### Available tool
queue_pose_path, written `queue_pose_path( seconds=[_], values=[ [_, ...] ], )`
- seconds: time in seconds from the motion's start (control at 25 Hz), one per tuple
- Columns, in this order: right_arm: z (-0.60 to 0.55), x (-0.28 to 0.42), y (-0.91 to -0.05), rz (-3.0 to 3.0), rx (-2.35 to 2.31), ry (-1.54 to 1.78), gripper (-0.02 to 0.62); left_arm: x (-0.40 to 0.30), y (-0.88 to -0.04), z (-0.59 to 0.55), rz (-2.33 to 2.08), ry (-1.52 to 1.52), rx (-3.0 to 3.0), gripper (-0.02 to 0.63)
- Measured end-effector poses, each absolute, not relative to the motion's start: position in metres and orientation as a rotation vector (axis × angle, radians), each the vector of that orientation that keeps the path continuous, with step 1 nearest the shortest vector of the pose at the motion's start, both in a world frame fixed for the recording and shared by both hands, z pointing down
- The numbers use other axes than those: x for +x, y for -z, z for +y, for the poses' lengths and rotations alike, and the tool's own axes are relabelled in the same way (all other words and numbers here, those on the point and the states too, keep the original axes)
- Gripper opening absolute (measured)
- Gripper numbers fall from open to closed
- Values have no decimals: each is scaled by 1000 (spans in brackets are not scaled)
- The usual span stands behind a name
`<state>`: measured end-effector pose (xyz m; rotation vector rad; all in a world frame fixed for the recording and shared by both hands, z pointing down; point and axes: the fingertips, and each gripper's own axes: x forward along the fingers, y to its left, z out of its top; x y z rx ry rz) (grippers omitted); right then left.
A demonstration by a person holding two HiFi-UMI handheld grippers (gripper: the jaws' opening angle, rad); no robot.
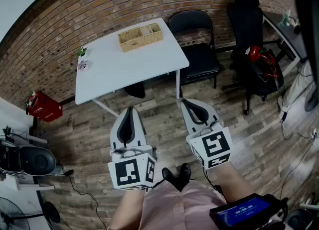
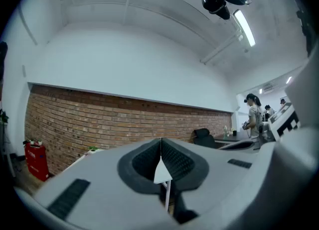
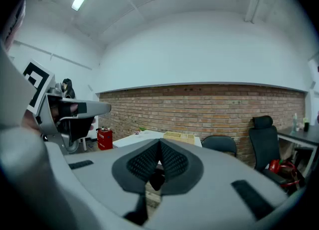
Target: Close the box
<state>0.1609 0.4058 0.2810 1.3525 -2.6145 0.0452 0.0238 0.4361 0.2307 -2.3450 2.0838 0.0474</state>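
A woven straw box (image 1: 140, 36) with two compartments stands at the far edge of a white table (image 1: 124, 64); the right gripper view catches it as a pale shape (image 3: 179, 136) well ahead. Both grippers hang low in front of the person, short of the table and apart from the box. My left gripper (image 1: 130, 108) points at the table's near edge with its jaws shut and nothing between them (image 2: 161, 142). Held to its right, my right gripper (image 1: 183, 101) is shut and empty too (image 3: 159, 144).
A black folding chair (image 1: 197, 40) stands right of the table, a black office chair (image 1: 251, 40) further right. A red case (image 1: 42, 105) sits on the wooden floor at the left by the brick wall. A small plant (image 1: 82, 52) is on the table's left corner.
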Motion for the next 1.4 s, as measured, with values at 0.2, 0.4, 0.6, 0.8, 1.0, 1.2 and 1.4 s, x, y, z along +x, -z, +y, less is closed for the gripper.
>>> queue_pose_path(
  seconds=[0.2,0.4,0.6,0.8,1.0,1.2,1.4],
  values=[
    [408,163,-284,-2617,1349,-41,-2,27,-236,439,2084,-47,-2347,14],
    [410,167,-288,-2627,1337,-36,-2,31,-243,444,2094,-41,-2337,14],
    [403,181,-289,-2629,1311,-23,-2,41,-242,440,2122,-32,-2304,14],
    [385,189,-290,-2645,1316,-43,0,40,-244,426,2157,-14,-2279,14],
    [353,179,-295,-2671,1308,-56,121,22,-252,396,2188,-21,-2262,15],
    [300,158,-313,-2640,1315,-74,133,-5,-274,343,2194,-15,-2303,65],
    [232,126,-326,-2606,1316,-89,130,-38,-285,276,2196,-2,-2336,78]
  ],
)
